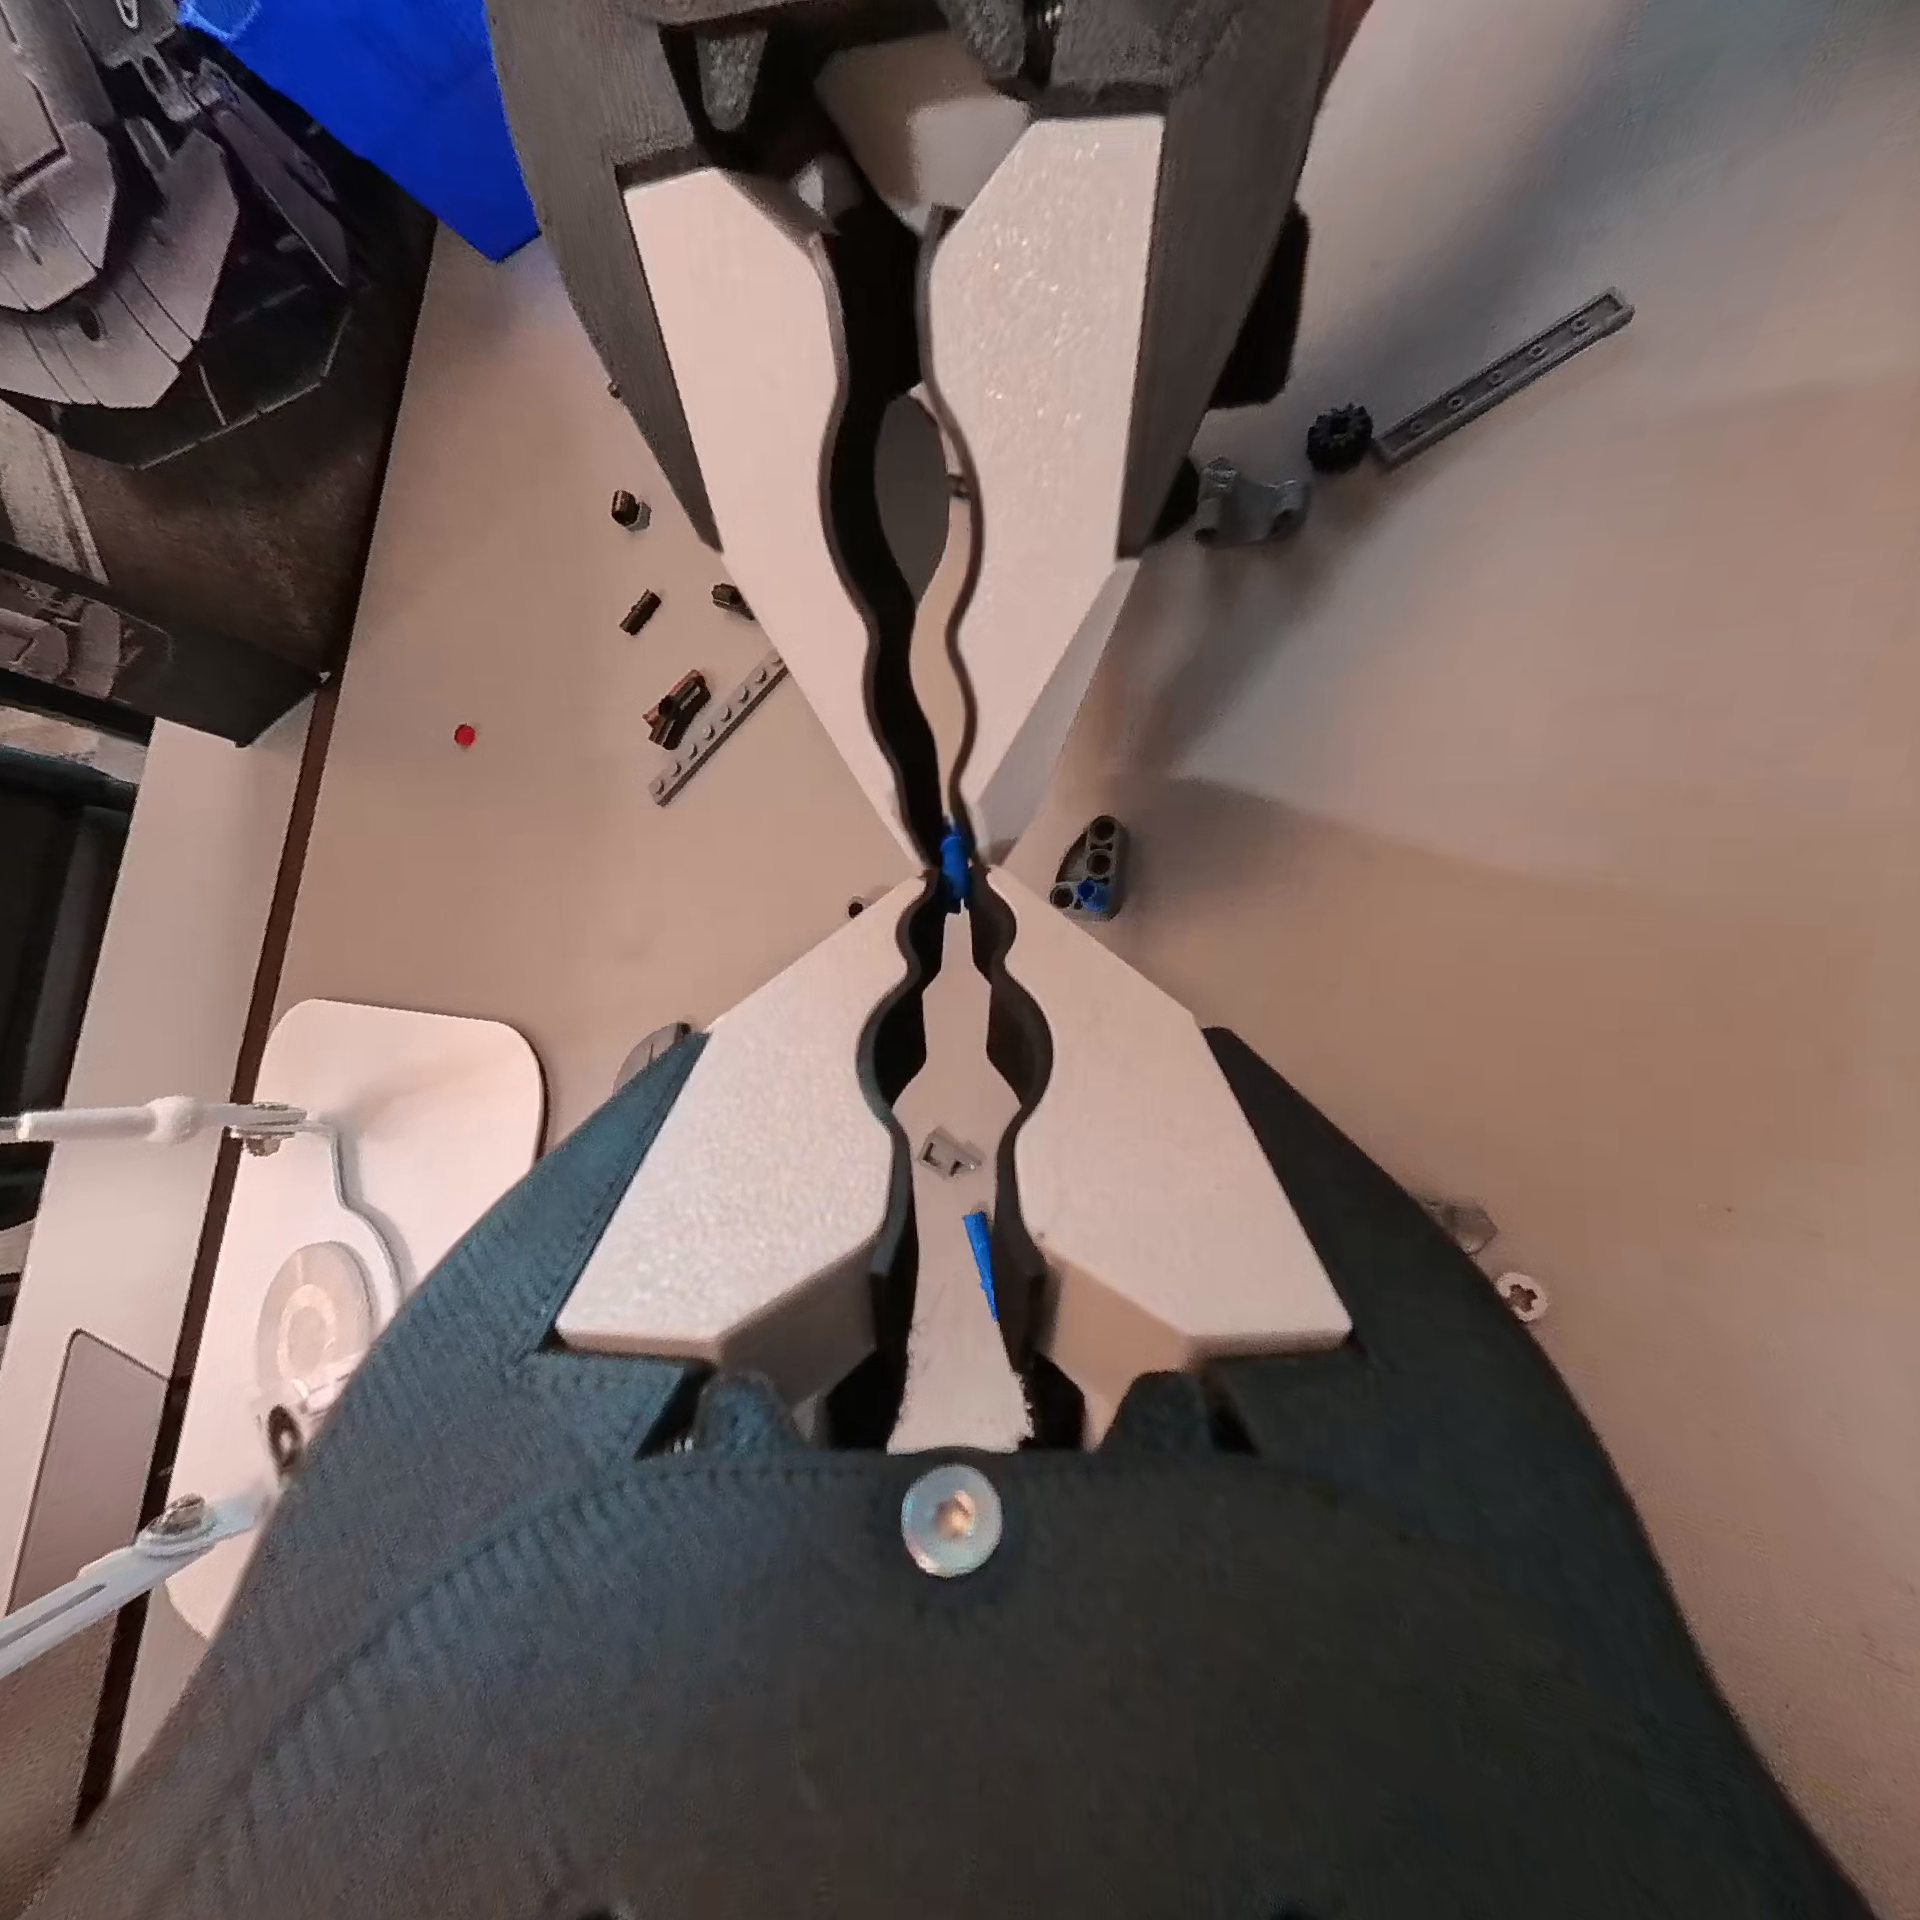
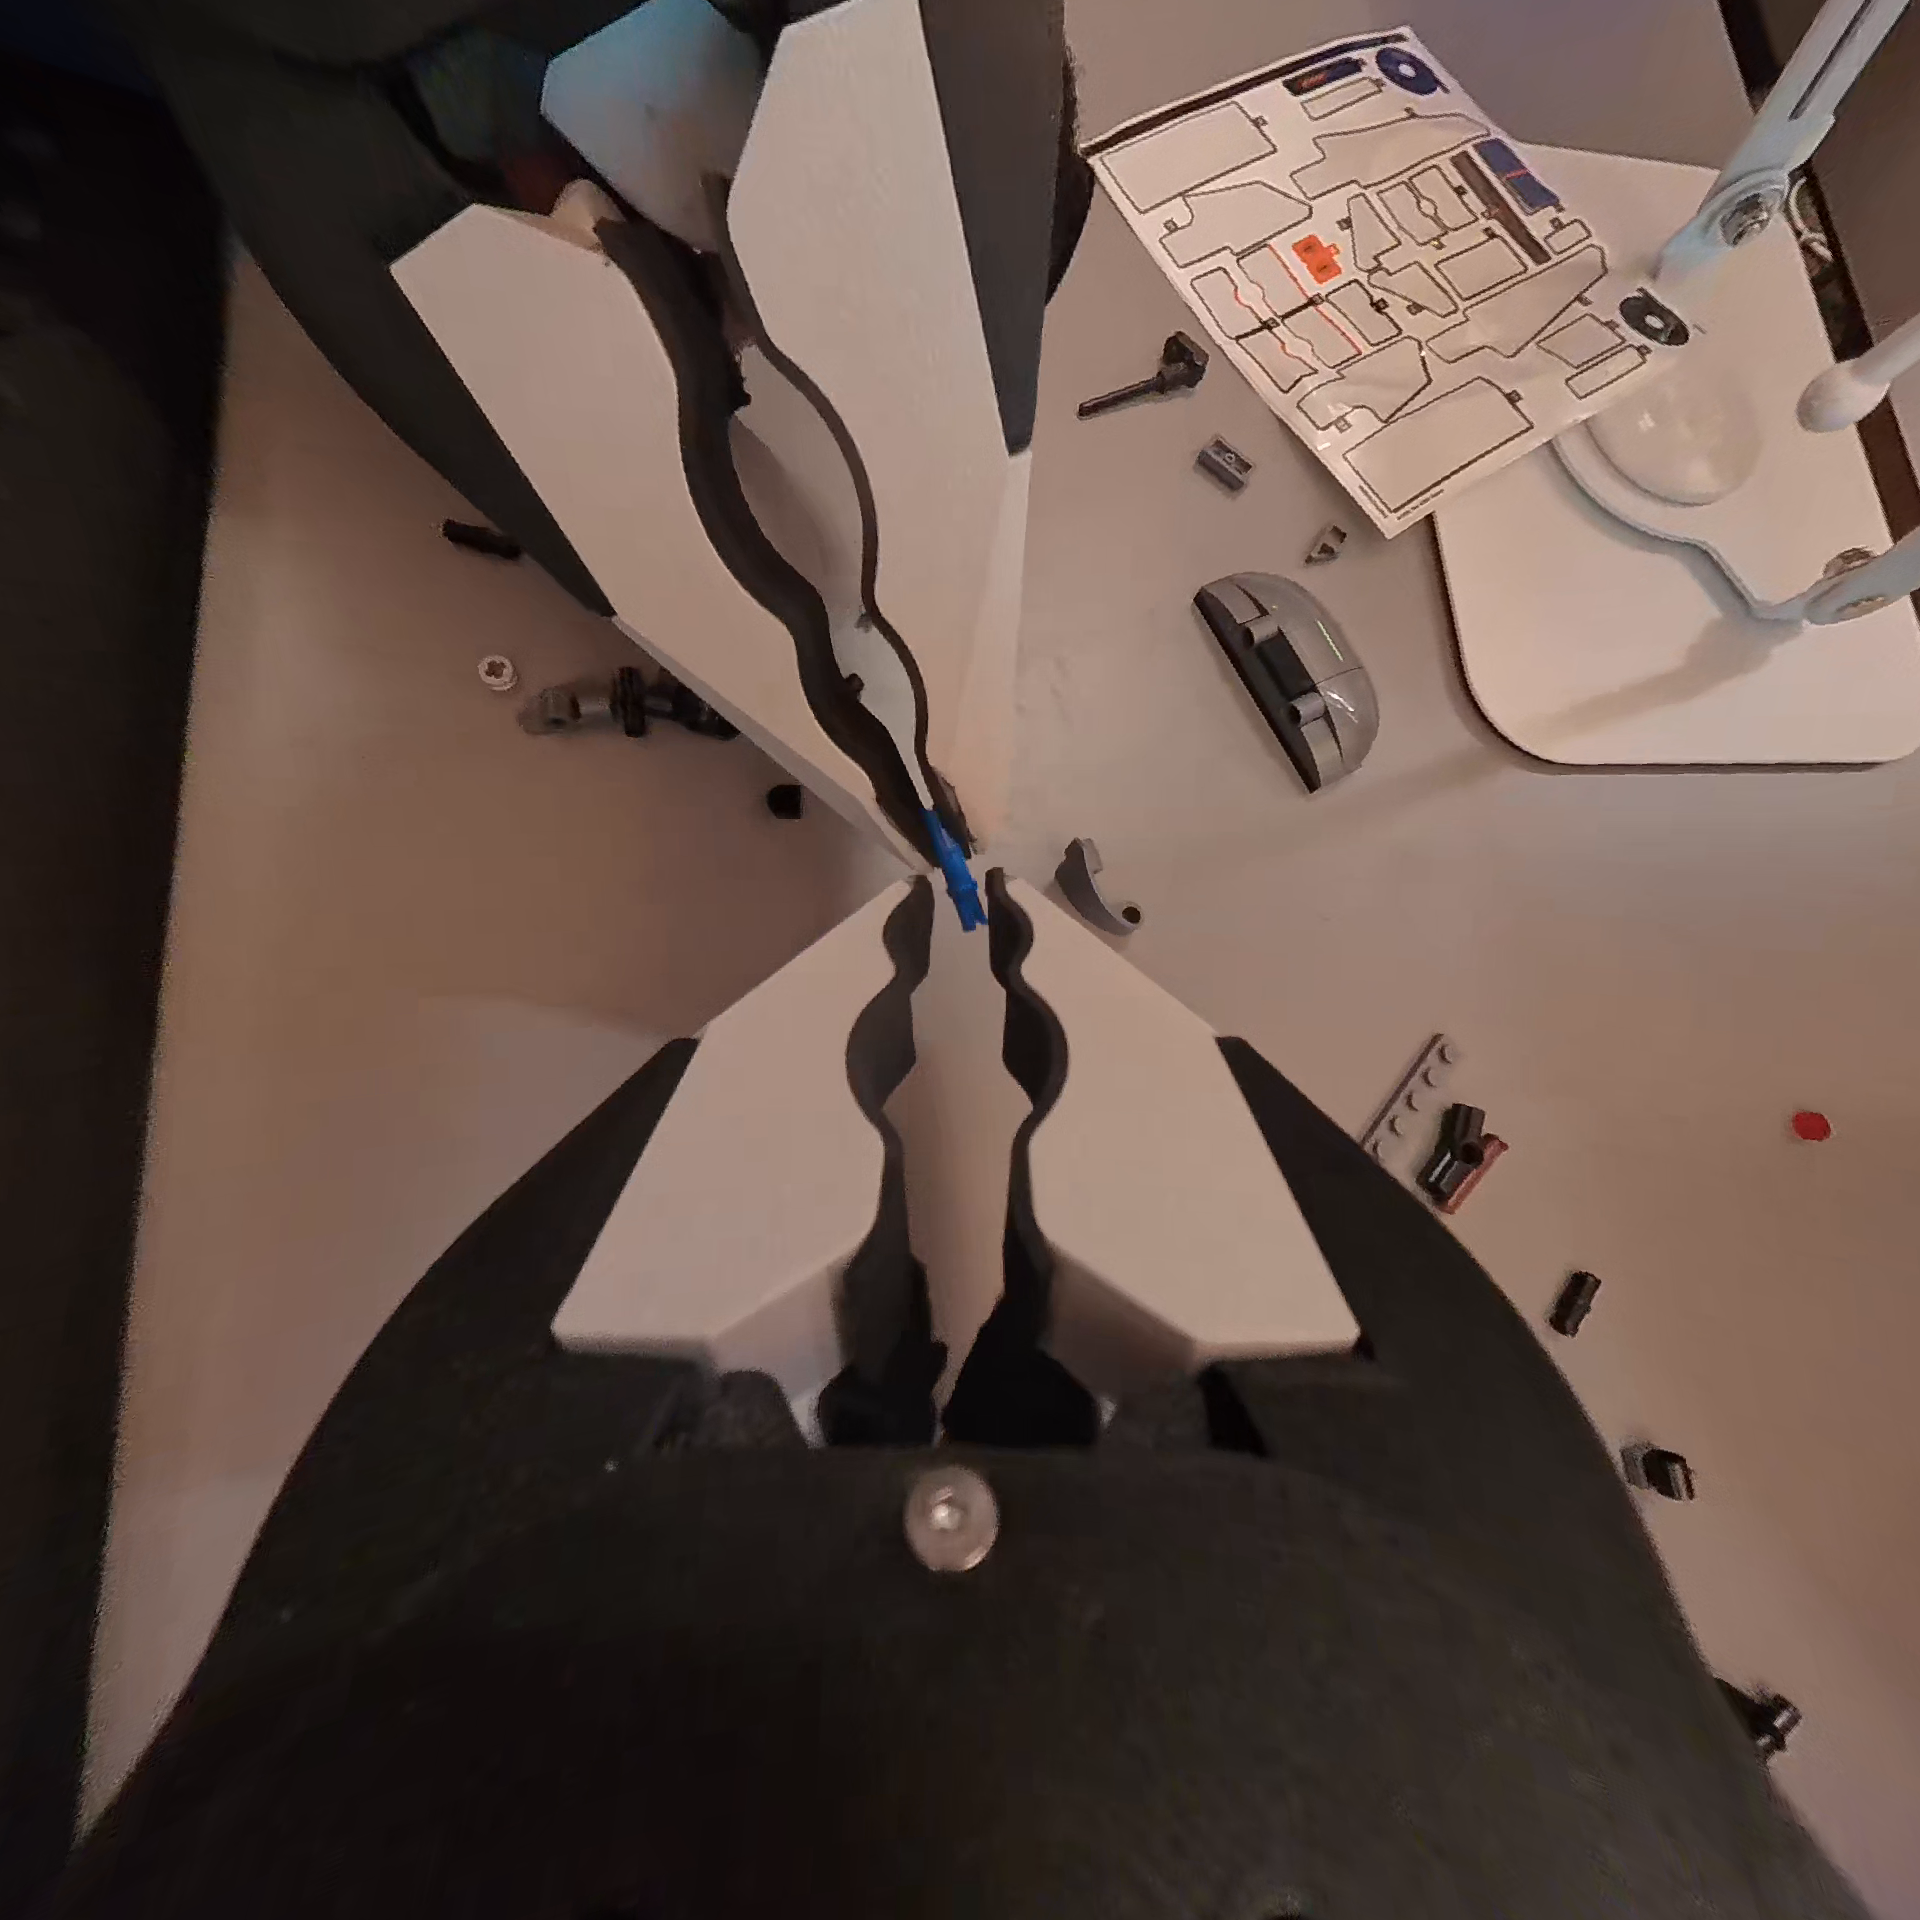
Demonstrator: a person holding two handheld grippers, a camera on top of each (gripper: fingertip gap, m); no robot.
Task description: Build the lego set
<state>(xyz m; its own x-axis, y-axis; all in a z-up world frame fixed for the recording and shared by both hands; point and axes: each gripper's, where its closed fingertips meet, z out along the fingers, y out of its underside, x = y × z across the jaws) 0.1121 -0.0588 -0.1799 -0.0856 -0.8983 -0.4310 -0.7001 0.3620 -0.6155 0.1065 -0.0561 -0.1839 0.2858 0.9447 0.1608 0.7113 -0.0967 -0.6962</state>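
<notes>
Black housing and white fingers of the left gripper (image 1: 945, 894) fill the foreground as its jaws pinch a small blue pin (image 1: 952, 860) at their very tips, above the pale bench (image 1: 1455, 1039). The right gripper (image 2: 958, 883) meets it nose to nose. Its jaws stand slightly parted around the pin's free end, with a sliver of gap on either side in the right wrist view.

The moment reads as a handover or a regrip in mid-air, and the hold looks thin. Only the tips bear on the pin, so a nudge from the incoming jaws could twist it sideways or pop it free. If the left jaws let go before the right have closed, the pin would likely drop among the loose parts below: a second blue pin (image 1: 982, 1262), a small grey piece (image 1: 948, 1153) and a grey curved beam (image 1: 1091, 868) lying just beside the meeting point. The two sets of tips are also almost touching, so a clash could knock the grip off line.
</notes>
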